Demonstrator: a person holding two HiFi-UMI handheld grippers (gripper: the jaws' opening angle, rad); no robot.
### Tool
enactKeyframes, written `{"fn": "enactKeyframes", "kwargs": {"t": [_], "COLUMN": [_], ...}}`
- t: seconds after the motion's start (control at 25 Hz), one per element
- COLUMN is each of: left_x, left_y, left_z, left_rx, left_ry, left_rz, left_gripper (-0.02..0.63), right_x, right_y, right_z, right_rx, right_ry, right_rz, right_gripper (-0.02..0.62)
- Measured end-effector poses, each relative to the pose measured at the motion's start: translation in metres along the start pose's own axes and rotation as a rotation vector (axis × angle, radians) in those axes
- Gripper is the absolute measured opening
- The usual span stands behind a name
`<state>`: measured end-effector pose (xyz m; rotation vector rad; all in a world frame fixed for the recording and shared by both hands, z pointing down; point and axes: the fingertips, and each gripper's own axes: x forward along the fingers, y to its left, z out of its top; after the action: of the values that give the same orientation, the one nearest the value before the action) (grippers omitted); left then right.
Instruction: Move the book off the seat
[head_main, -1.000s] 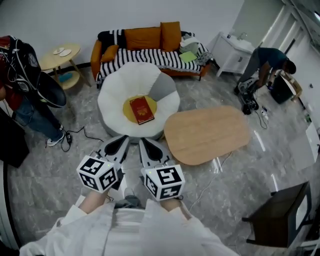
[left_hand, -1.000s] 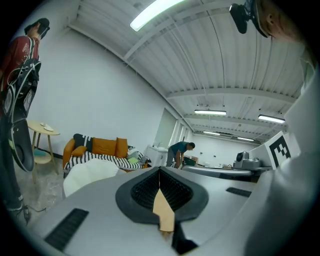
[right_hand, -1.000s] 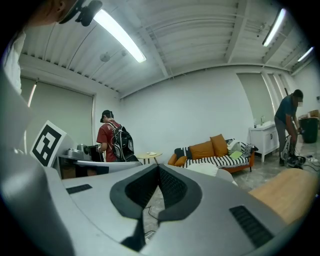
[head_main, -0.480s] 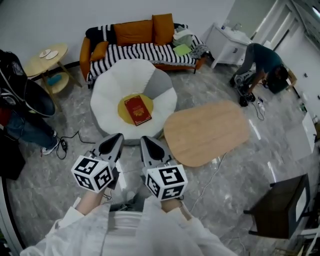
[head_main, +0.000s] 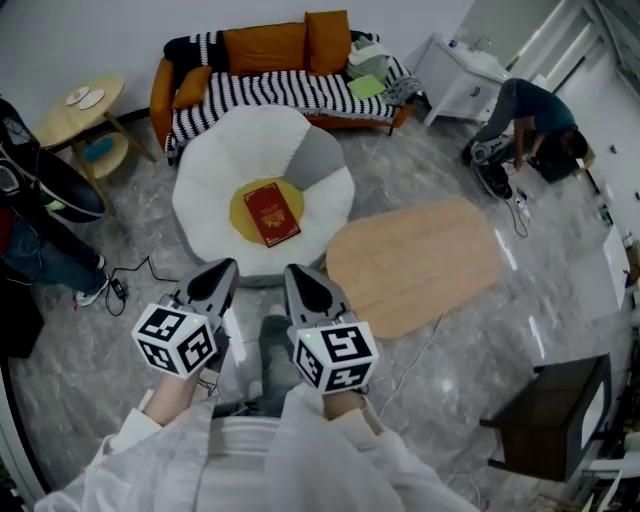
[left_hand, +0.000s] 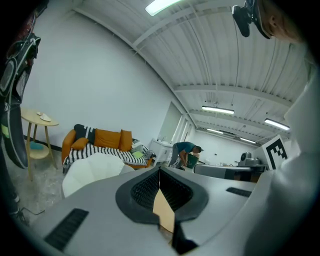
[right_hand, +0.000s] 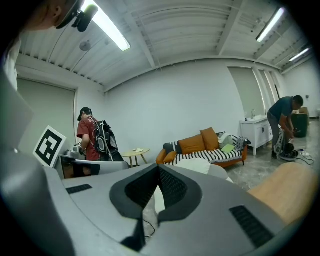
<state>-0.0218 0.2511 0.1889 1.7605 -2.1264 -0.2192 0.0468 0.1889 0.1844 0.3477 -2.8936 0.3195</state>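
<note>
A red book (head_main: 271, 212) lies on the yellow centre cushion of a white petal-shaped seat (head_main: 215, 170). My left gripper (head_main: 220, 272) and right gripper (head_main: 298, 275) hover side by side just short of the seat's near rim, both pointing at it. Each is shut with nothing between its jaws. In the left gripper view the seat (left_hand: 92, 167) shows beyond the closed jaws of the left gripper (left_hand: 160, 172). The right gripper view has the seat (right_hand: 200, 167) behind the closed tips of the right gripper (right_hand: 159, 170). The book is hidden in both gripper views.
A low wooden oval table (head_main: 415, 262) stands right of the seat. An orange sofa (head_main: 285, 75) with a striped blanket is behind it, and a round side table (head_main: 75, 112) is at the far left. One person bends over at the far right (head_main: 530, 115); another stands at the left edge (head_main: 30, 240).
Both grippers have moved forward toward the seat, so the seat and book now lie closer to their tips. Both stay shut.
</note>
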Motion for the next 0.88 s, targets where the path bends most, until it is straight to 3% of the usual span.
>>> {"fn": "enactKeyframes", "kwargs": {"t": [0.56,0.88], "left_x": [0.140,0.219], "left_y": [0.085,0.111], "left_z": [0.050,0.073], "left_rx": [-0.020,-0.011], "left_ry": [0.002,-0.008], "left_rz": [0.081,0.081], "left_gripper": [0.006,0.006], "right_x": [0.141,0.209], "right_y": [-0.100,-0.143], "right_z": [0.055,0.069], "right_rx": [-0.018,-0.007], "right_ry": [0.009,0.018], "right_rz": [0.039,0.096], "right_gripper": [0.011,0.011]}}
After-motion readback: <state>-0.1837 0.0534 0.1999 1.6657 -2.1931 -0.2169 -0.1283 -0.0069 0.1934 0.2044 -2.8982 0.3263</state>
